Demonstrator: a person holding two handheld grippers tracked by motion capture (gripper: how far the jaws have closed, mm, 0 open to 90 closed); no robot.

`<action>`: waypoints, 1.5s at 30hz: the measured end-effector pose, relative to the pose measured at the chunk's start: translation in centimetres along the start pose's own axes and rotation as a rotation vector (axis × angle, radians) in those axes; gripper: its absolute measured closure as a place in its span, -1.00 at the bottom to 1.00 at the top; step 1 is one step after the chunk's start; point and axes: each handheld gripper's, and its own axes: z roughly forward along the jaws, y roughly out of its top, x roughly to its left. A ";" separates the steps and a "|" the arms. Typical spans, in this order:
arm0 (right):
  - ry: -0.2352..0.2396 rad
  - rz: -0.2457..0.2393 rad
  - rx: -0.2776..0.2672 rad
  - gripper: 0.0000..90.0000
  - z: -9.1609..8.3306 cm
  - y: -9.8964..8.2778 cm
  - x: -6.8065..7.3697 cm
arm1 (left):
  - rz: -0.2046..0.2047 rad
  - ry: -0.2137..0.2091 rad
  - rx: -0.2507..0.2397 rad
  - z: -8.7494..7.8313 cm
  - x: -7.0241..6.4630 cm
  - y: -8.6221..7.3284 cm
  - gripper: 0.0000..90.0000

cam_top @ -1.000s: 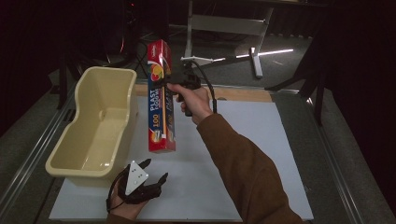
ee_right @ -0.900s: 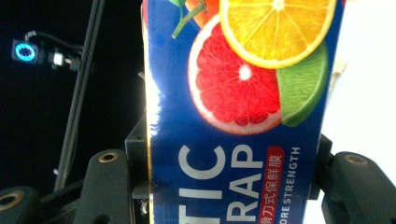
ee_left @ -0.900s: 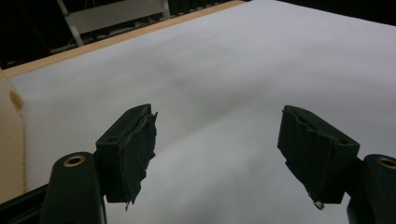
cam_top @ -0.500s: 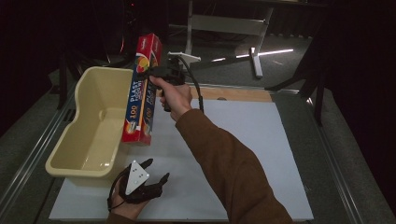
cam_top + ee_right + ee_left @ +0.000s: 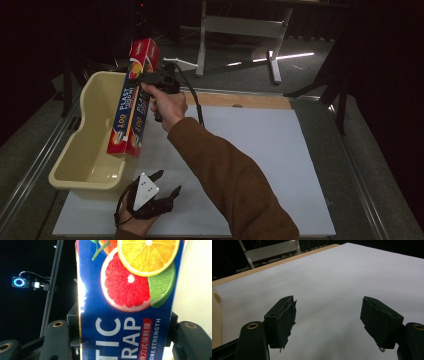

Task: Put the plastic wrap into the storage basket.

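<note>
Right hand-held gripper (image 5: 145,80) clamping plastic wrap box (image 5: 131,102) above tub (image 5: 82,165); left hand-held gripper (image 5: 167,192) wide, empty

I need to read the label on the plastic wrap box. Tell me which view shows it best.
The right gripper view: the plastic wrap box sits close between the right gripper's fingers, with citrus slices and large lettering sharp. The high view shows the whole box held tilted over the beige tub, its print small. The left gripper view faces the white table sheet.

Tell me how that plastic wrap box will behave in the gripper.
The plastic wrap box looks stiff: it hangs straight from the right gripper. Gripped near its top end, it may swing. Its glossy face could slip.
</note>
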 end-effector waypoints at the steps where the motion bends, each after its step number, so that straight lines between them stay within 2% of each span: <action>1: -0.006 -0.003 0.001 -0.11 0.2 -0.1 0.0 | 0.000 0.000 0.000 0.0 0.0 0.0 -0.38; 6: -0.009 -0.012 -0.004 -0.11 1.0 -0.7 0.3 | 0.008 -0.003 0.000 0.0 -0.2 0.0 -0.38; 14: -0.028 -0.016 -0.031 -0.11 2.2 -1.5 0.5 | 0.013 -0.004 -0.024 -0.4 -0.2 0.1 -0.38; 17: -0.020 0.005 -0.034 -0.11 2.9 -1.8 0.5 | 0.010 -0.007 -0.040 -0.6 -0.2 0.1 -0.38; 19: -0.032 -0.004 -0.041 -0.11 3.3 -2.1 0.5 | 0.007 -0.003 -0.047 -0.7 -0.2 0.1 -0.38; 22: -0.053 -0.019 -0.031 -0.11 4.1 -2.4 0.4 | 0.016 0.001 -0.048 -0.7 -0.2 0.1 -0.37; 25: -0.080 -0.014 -0.022 -0.11 4.7 -2.8 0.1 | 0.016 0.001 -0.048 -0.7 -0.2 0.1 -0.37; 34: -0.067 0.011 -0.014 -0.11 5.7 -3.6 -0.4 | 0.025 0.006 -0.043 -0.7 -0.3 0.1 -0.37; 39: -0.082 0.014 0.002 -0.11 6.3 -3.9 -0.8 | 0.023 0.010 -0.048 -0.8 -0.2 0.1 -0.37; 45: -0.083 0.044 0.025 -0.11 7.2 -4.5 -1.2 | 0.020 0.012 -0.050 -0.8 -0.1 0.1 -0.37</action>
